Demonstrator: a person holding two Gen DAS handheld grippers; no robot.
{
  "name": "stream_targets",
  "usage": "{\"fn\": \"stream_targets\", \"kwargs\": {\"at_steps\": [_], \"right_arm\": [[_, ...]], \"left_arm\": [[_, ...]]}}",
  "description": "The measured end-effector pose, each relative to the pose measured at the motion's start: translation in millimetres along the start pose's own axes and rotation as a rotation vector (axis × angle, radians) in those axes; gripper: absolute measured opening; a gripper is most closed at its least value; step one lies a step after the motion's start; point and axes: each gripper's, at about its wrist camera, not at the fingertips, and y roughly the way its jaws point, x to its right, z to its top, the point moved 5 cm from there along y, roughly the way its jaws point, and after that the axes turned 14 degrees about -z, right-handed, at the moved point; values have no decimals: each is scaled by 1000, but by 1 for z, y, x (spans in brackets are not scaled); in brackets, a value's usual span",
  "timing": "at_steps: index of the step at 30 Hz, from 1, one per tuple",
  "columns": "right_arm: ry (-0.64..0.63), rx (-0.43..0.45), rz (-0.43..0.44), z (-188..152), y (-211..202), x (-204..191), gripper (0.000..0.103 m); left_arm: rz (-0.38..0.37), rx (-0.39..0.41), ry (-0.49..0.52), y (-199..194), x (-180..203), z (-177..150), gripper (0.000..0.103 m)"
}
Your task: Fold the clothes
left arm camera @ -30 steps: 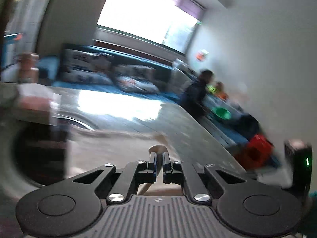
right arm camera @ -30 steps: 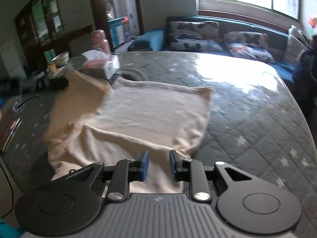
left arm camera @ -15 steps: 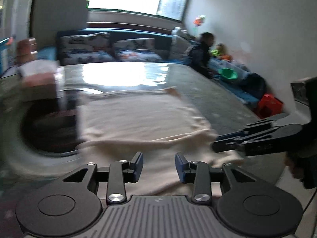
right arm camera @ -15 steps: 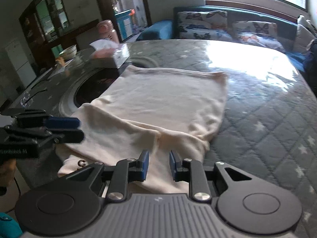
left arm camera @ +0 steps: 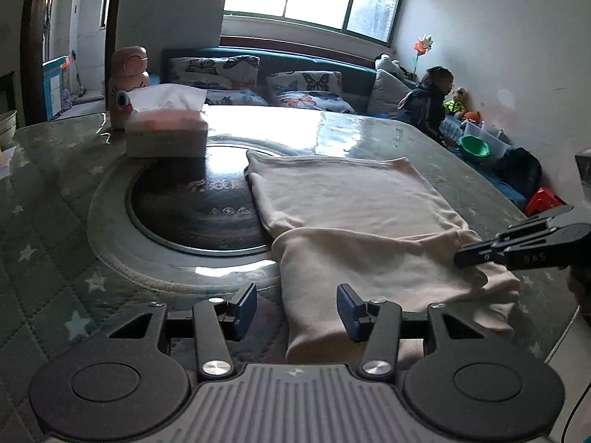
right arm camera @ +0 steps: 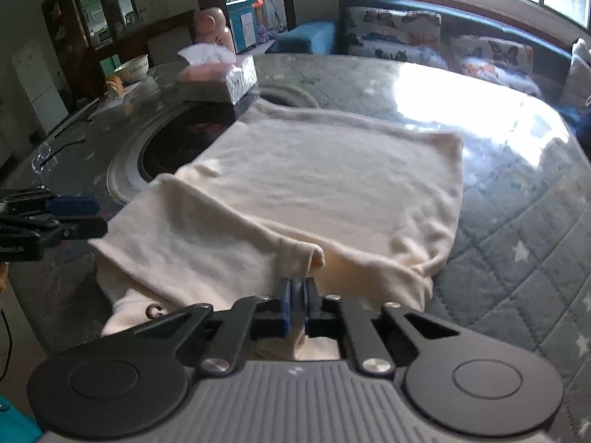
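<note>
A cream garment [left arm camera: 354, 214] lies partly folded on the quilted table, also in the right wrist view [right arm camera: 314, 188]. My left gripper [left arm camera: 297, 310] is open, its blue pads either side of the garment's near left edge, holding nothing. My right gripper [right arm camera: 295, 304] is shut on a fold of the garment's near edge. The right gripper also shows in the left wrist view [left arm camera: 517, 247] at the garment's right corner. The left gripper shows at the left in the right wrist view [right arm camera: 48, 217].
A tissue box [left arm camera: 166, 131] and a pink bottle [left arm camera: 127, 81] stand at the back left of the table [left arm camera: 48, 221]. A dark round plate [left arm camera: 199, 214] is set into the table beside the garment. A sofa with cushions [left arm camera: 258, 81] lies behind. A child [left arm camera: 428, 103] sits far right.
My left gripper has opened wider and dropped to the garment's near left edge. My right gripper has closed on a fold of the garment's near edge.
</note>
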Motion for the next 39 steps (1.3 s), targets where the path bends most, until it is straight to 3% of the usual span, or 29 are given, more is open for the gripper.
{"fn": "stream_targets", "kwargs": {"at_steps": [6,19,28,39], "right_arm": [[-38,50,-86,8,-28,11,5],[-16,65,-110,9,-19,19,7],[-43,1,-60,5,19,10,7],[-96,16,-67,-7,2,13,15]], "left_arm": [[-24,-15,26,7,3,4,51],[-125,-46,88,42,26,28,51],[-84,-99,34,70,8,26,51],[-64,-108,42,62,1,18,52]]}}
